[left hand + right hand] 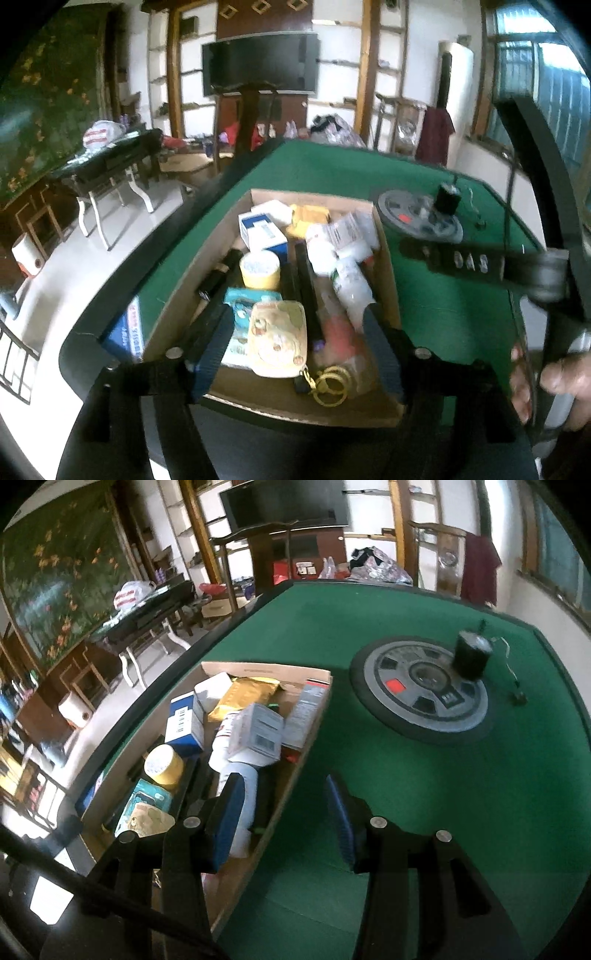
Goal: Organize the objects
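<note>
A cardboard box [386, 254] full of small items stands on the green table [436, 295]. It also shows in the right wrist view [288, 794]. In it lie a yellow tape roll [260, 270], a white and blue carton [263, 232], a white bottle [351, 284], a cream pouch [279, 338] with a gold key ring [330, 384], and a yellow packet [245, 694]. My left gripper [299, 332] is open above the box's near end, empty. My right gripper [284, 812] is open over the box's right wall, empty.
A round grey and black disc [424, 690] with a black cylinder [471, 655] on it sits on the table right of the box. A blue and white box [127, 336] lies left of the cardboard box. The other hand-held gripper [480, 262] crosses the left wrist view's right side.
</note>
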The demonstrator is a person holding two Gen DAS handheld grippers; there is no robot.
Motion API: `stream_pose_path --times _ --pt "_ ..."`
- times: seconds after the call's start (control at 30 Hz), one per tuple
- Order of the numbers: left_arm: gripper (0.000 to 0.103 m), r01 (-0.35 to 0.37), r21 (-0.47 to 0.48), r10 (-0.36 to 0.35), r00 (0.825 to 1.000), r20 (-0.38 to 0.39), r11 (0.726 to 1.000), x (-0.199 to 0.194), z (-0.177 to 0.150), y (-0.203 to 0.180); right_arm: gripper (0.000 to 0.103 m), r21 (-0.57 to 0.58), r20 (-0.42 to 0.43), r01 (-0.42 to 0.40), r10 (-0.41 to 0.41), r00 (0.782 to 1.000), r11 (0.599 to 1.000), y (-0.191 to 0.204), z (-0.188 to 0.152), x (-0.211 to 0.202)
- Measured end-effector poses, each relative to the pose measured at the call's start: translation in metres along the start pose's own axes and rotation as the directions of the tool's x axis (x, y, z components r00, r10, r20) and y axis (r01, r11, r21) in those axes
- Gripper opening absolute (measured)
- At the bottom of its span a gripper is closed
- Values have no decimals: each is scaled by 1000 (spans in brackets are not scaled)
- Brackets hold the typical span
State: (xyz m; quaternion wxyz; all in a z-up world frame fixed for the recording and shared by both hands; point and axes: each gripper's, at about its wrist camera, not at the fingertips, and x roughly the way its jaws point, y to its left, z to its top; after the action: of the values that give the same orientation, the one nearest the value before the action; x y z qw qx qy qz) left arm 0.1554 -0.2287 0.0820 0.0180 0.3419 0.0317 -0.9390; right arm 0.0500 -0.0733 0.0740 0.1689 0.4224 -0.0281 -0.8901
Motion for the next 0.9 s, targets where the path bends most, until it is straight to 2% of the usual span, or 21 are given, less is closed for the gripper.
stream_pose_path --times 0.1,0.17,0.23,0.3,0.33,0.37,0.47,0.5,0.57,0.6,0.67,0.73,0.83,0.9 --pt "67 -35 -41 38 996 79 999 -16 9 4 44 49 12 -25 25 1000 998 -12 -4 -4" --pt "73 -63 -59 71 987 146 996 -28 15 5 45 65 20 -39 38 999 997 -18 -8 -5" --pt "91 -96 -80 112 966 233 992 -44 19 5 48 64 30 -43 41 999 997 -21 -12 -7" --pt "101 -124 -96 149 937 316 988 -60 21 2 48 57 42 -38 36 998 998 -24 -15 -8" --pt "102 -135 -109 166 916 365 985 -69 21 1 48 52 48 -36 34 998 998 -25 -17 -10" --pt "102 -143 -118 178 905 386 983 -73 21 1 49 49 52 -37 35 998 998 -26 -19 -10" --pt "102 -264 -171 312 867 388 949 -75 22 -5 49 40 63 -42 39 997 998 -30 -23 -13" --pt "102 -285 -169 328 867 376 944 -71 23 -7 49 38 67 -42 40 997 998 -31 -25 -13" --pt "102 -242 -144 278 903 329 959 -61 24 -8 49 32 77 -41 38 996 999 -33 -29 -16" --pt "102 -218 -139 250 927 280 966 -51 25 -8 49 28 82 -36 34 996 999 -33 -30 -18" --pt "102 -197 -140 225 948 225 970 -39 24 -8 49 18 90 -23 21 996 1000 -33 -34 -20" --pt "102 -207 -130 229 955 187 970 -27 23 -10 49 5 97 -4 3 995 1000 -32 -39 -21" --pt "102 -250 -117 266 951 157 961 -16 20 -15 53 -33 111 43 -40 993 999 -28 -49 -24" --pt "102 -251 -120 267 953 141 960 -12 17 -15 54 -62 124 81 -73 990 995 -23 -56 -25"
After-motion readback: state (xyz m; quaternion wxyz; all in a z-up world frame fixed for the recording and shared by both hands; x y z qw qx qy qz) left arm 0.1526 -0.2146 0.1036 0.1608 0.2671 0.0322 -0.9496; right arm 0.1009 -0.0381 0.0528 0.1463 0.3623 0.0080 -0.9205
